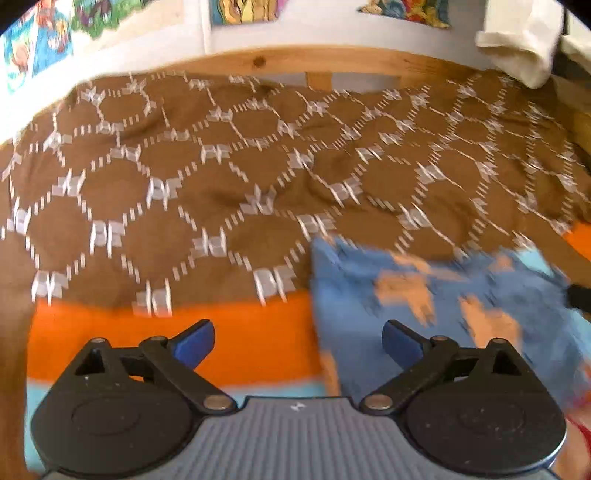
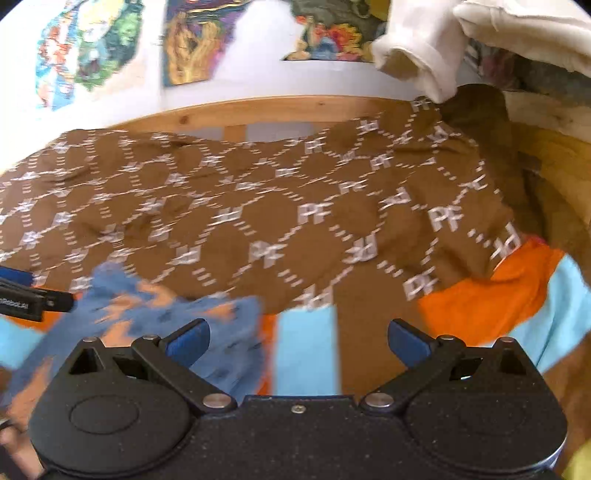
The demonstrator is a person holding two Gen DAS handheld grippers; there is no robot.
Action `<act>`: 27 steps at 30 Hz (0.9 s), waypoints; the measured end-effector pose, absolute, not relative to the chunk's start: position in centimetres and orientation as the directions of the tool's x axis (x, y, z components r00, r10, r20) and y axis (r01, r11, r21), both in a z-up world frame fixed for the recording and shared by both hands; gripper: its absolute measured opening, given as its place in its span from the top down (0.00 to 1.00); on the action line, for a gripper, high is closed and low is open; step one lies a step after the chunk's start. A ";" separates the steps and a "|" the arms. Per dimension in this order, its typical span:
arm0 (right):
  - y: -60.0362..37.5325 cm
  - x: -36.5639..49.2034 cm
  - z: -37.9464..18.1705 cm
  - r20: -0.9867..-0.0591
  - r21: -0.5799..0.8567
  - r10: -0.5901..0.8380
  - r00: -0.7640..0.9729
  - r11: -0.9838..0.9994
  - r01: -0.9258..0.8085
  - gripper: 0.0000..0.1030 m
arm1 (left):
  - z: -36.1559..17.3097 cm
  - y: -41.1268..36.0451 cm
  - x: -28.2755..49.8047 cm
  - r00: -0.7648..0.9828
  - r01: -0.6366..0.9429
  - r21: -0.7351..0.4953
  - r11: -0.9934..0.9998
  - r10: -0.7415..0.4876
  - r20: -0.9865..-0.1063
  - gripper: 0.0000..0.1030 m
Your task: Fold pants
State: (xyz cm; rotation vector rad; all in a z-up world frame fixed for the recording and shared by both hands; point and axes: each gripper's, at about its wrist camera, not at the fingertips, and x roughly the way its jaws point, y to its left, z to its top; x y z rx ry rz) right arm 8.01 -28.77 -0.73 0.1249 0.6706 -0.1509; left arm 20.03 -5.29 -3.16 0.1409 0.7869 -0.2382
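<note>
Where brown patterned cloth (image 1: 207, 177) spreads, crumpled blue pants (image 1: 424, 295) lie.

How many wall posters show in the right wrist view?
3, all on the white wall above the bed: left poster, middle poster, right poster. More may be cropped.

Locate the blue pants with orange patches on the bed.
The blue pants with orange patches lie at the brown patterned blanket's near edge: lower right in the left wrist view, lower left in the right.

pants (image 1: 424, 295): motion-blurred, perhaps crumpled | left gripper (image 2: 22, 291): cropped at frame edge
</note>
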 end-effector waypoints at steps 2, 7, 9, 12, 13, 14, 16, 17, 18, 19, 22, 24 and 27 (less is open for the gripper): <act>-27.4 6.8 -1.0 -0.647 0.056 -0.091 0.757 0.985 0.166 0.01 | -3.6 -5.4 18.2 0.651 0.296 0.046 0.954 -0.167 -0.741 0.03; -26.1 5.3 -3.3 -0.708 -0.014 -0.096 0.700 0.992 0.122 0.01 | -5.2 -3.9 16.5 0.596 0.297 0.061 0.953 -0.135 -0.792 0.00; -26.5 5.1 -3.5 -0.708 0.021 -0.076 0.702 0.991 0.129 0.01 | -5.0 -2.9 17.1 0.543 0.273 -0.013 0.962 -0.166 -0.823 0.00; -26.5 5.4 -3.0 -0.720 0.024 -0.077 0.690 0.990 0.136 0.01 | -4.8 -1.5 17.7 0.490 0.240 -0.085 0.967 -0.196 -0.850 0.00; -26.3 5.5 -2.6 -0.718 0.013 -0.085 0.691 0.991 0.135 0.01 | -4.7 -1.2 17.6 0.485 0.238 -0.084 0.968 -0.194 -0.853 0.00; -26.1 5.5 -2.2 -0.712 -0.005 -0.094 0.696 0.992 0.129 0.01 | -4.6 -1.0 17.5 0.481 0.246 -0.076 0.966 -0.190 -0.856 0.00; -25.6 5.6 -1.3 -0.695 -0.040 -0.110 0.711 0.993 0.114 0.01 | -4.5 -0.8 17.1 0.471 0.271 -0.057 0.961 -0.184 -0.863 0.00; -25.4 5.8 -0.9 -0.686 -0.051 -0.113 0.719 0.993 0.108 0.01 | -4.3 -0.6 17.2 0.465 0.289 -0.049 0.956 -0.186 -0.866 0.00; -25.3 6.1 -0.5 -0.679 -0.054 -0.109 0.726 0.994 0.099 0.01 | -4.2 -0.4 17.2 0.462 0.304 -0.043 0.952 -0.187 -0.867 0.00; -25.2 6.6 -0.3 -0.674 -0.052 -0.098 0.732 0.995 0.085 0.01 | -4.1 -0.3 17.3 0.460 0.316 -0.037 0.948 -0.187 -0.868 0.00; -25.4 8.4 0.2 -0.669 -0.039 -0.083 0.739 0.996 0.076 0.01 | -4.2 0.1 17.8 0.466 0.312 -0.034 0.949 -0.184 -0.866 0.00; -25.7 9.6 0.2 -0.671 -0.004 -0.068 0.738 0.996 0.088 0.01 | -4.7 0.1 18.1 0.470 0.295 -0.047 0.954 -0.187 -0.862 0.00; -26.0 11.0 -1.1 -0.713 0.009 -0.064 0.698 0.995 0.101 0.01 | -5.1 -0.3 17.7 0.503 0.302 -0.011 0.953 -0.169 -0.848 0.00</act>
